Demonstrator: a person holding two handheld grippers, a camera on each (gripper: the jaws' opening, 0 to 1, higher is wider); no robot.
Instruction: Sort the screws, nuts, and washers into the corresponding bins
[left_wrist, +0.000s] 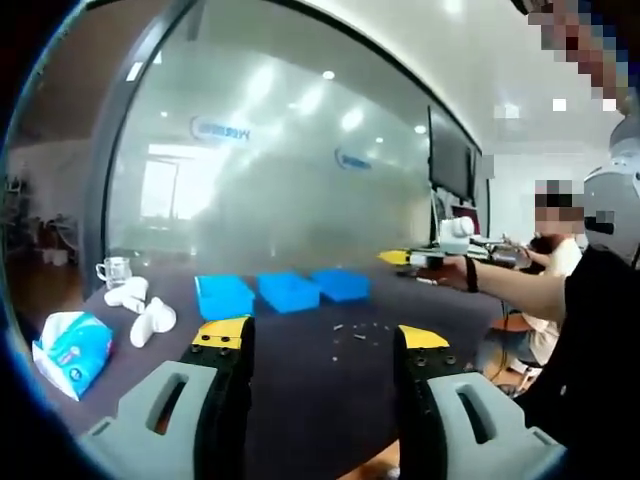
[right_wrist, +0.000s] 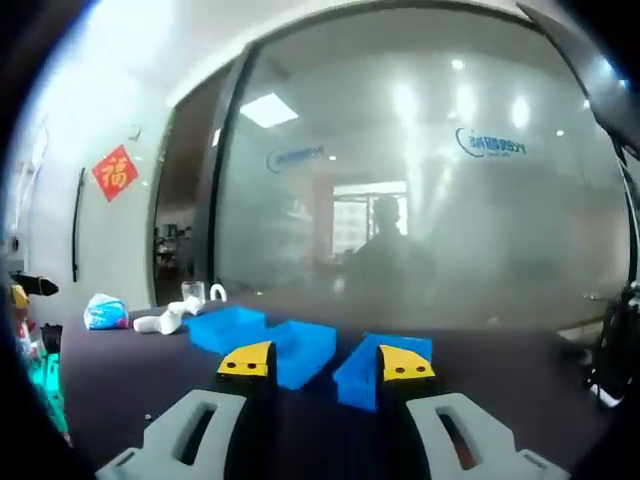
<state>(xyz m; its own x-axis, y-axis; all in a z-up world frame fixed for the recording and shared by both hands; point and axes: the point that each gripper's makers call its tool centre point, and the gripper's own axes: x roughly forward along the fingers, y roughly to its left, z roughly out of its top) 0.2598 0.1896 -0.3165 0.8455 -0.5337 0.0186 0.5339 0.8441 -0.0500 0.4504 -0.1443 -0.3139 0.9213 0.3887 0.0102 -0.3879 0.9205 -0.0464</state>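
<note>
Screws, nuts and washers (left_wrist: 356, 331) lie as small scattered bits on the dark table (left_wrist: 320, 400), just near of three blue bins (left_wrist: 285, 291) set in a row before a frosted glass wall (left_wrist: 300, 190). Far left sit a tissue pack (left_wrist: 72, 349), white pieces (left_wrist: 150, 320) and a glass mug (left_wrist: 114, 270). Left gripper (left_wrist: 320, 345) hovers with jaws spread, empty. Right gripper (right_wrist: 326, 362) too, jaws apart, facing the bins.
</note>
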